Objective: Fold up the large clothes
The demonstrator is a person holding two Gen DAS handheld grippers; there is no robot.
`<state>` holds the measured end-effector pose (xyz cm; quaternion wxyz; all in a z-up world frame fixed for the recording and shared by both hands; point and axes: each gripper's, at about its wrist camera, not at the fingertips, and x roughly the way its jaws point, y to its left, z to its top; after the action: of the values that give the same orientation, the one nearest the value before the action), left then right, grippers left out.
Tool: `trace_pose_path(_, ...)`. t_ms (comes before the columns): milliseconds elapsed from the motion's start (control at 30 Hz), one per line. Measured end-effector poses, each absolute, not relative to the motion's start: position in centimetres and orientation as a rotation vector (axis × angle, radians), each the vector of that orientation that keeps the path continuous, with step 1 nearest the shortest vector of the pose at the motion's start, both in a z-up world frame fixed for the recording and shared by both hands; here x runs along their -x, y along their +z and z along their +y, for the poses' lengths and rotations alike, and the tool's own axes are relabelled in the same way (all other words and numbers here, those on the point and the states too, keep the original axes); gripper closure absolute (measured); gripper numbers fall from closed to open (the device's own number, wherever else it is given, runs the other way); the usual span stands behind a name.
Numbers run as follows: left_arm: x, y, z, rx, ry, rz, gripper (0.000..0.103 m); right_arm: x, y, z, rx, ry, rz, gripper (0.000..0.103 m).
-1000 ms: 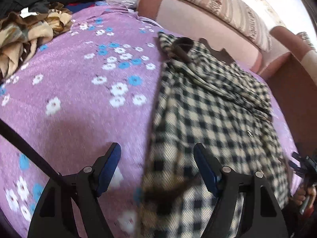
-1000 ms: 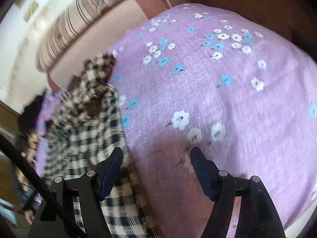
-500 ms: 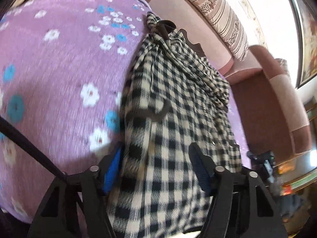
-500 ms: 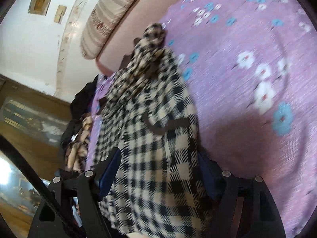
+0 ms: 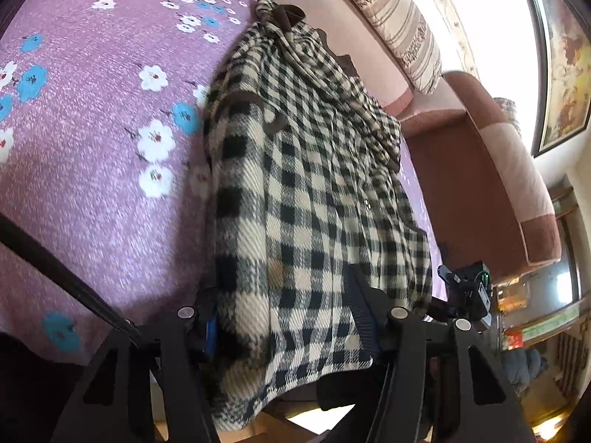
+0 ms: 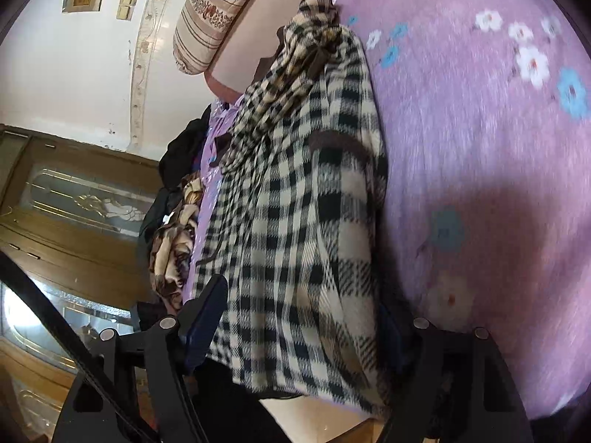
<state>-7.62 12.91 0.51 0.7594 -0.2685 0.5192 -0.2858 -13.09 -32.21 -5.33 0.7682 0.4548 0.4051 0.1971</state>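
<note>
A black-and-cream checked shirt [image 5: 303, 170] lies lengthwise on a purple flowered bedspread [image 5: 92, 129], its hem hanging over the near edge. My left gripper [image 5: 284, 317] is open, its jaws either side of the hem. In the right wrist view the same shirt [image 6: 295, 221] lies between the wide-open jaws of my right gripper [image 6: 295, 317]. The cloth hides the inner faces of the pads. Neither gripper is closed on the fabric.
A pink headboard with a striped pillow [image 5: 399, 26] runs along the far side. A pile of dark and brown clothes [image 6: 173, 236] lies past the shirt in the right wrist view. The other gripper [image 5: 467, 291] shows at the right in the left wrist view.
Both grippers have swung from the bedspread onto the shirt's near hem and lowered toward it. The hem now sits between each pair of open jaws. The shirt itself has not moved.
</note>
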Motion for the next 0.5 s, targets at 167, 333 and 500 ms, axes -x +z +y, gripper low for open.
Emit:
trace_pose_path(167, 8.5, 0.5, 12.1, 0.55, -0.62, 1.129, 0.047, 14.6, -5.9, -31.1, -0.994, 0.439, 0.896, 0.033)
trace_pose_path(333, 8.6, 0.7, 11.6, 0.499, -0.526, 1.134, 0.067, 15.5, -6.1, -29.0, -0.903, 0.38, 0.937, 0.058)
trace_pose_path(500, 8.1, 2.3, 13.9, 0.511, -0.407, 1.118, 0.097, 15.7, -6.2, -30.0, -0.895, 0.29, 0.941, 0.091)
